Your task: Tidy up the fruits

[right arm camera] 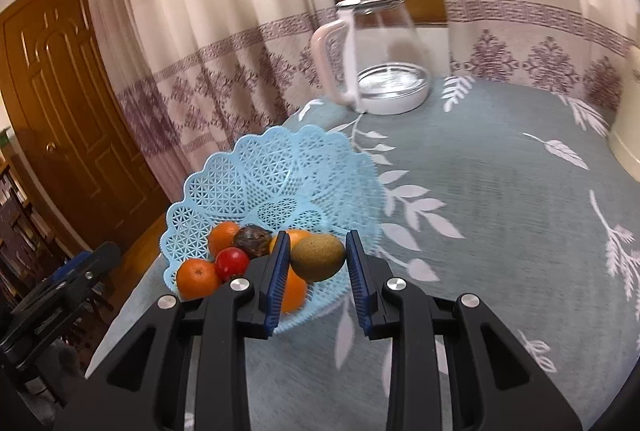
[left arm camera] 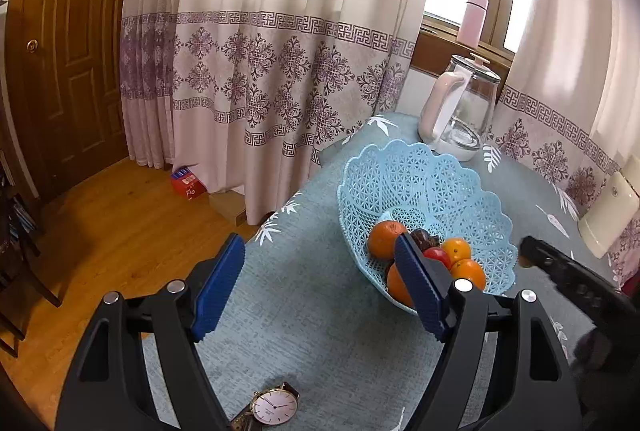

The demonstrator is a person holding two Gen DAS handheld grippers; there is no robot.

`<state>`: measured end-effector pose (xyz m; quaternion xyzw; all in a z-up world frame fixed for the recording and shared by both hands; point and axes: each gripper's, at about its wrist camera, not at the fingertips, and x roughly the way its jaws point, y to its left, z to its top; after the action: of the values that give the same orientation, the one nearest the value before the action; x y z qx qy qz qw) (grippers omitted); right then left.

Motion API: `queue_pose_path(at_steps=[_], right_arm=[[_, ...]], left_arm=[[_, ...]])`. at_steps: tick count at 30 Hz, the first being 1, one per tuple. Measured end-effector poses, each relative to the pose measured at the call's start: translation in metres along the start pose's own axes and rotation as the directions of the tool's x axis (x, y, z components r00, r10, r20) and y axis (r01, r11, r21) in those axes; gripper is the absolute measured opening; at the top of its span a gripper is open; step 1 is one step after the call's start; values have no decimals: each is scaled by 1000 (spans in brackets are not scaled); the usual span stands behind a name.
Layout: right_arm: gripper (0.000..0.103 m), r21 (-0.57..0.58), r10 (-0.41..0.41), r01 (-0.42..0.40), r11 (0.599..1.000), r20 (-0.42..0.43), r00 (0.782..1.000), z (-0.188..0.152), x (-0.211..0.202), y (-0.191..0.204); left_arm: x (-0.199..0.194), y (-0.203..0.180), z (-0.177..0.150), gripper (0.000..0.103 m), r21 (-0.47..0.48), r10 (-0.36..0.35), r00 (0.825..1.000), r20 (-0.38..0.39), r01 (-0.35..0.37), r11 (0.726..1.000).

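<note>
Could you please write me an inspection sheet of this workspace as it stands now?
Surface: table under grey-blue leaf-print cloth.
Job's things: blue basket holds oranges, a red fruit, a dark fruit; kiwi between right gripper pads.
Clutter: glass kettle, watch, cream appliance.
Grippers: left gripper open, empty; right holds kiwi over basket's near rim.
Cables: nothing seen.
Surroundings: curtains, door, pink bottle on sill, red box on floor.
</note>
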<state>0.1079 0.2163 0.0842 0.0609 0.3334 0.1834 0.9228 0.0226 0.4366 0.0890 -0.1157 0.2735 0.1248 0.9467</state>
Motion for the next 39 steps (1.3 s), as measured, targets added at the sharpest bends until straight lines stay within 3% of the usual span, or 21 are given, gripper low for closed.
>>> queue_pose_path(at_steps=[4, 7, 15, 20, 24, 31, 39], right_arm=[[31, -5, -10, 10, 1000, -19, 1000, 4, 15, 6], [53, 18, -17, 17, 1000, -12, 1000, 4, 17, 2], [54, 75, -28, 28, 997, -8, 1000, -2, 7, -15], [64, 121, -39, 39, 992, 0, 999, -10, -4, -26], [64, 135, -45, 45, 990, 2, 999, -16, -11, -30], [79, 118, -56, 51, 992, 34, 998, -25, -28, -27], [85, 57, -63, 59, 997, 76, 995, -31, -49, -11]], left_arm=[[2, 3, 1, 79, -8, 0, 1000, -6, 0, 1000], [3, 6, 2, 85, -18, 0, 1000, -7, 0, 1000], [6, 4, 0, 89, -11, -4, 1000, -17, 4, 1000], [4, -2, -1, 95, 7, -14, 1000, -11, 14, 1000], [3, -5, -1, 97, 15, -20, 1000, -14, 20, 1000], [0, -6, 0, 100, 23, -24, 1000, -10, 24, 999], [-9, -11, 0, 100, 77, 15, 999, 31, -17, 997]])
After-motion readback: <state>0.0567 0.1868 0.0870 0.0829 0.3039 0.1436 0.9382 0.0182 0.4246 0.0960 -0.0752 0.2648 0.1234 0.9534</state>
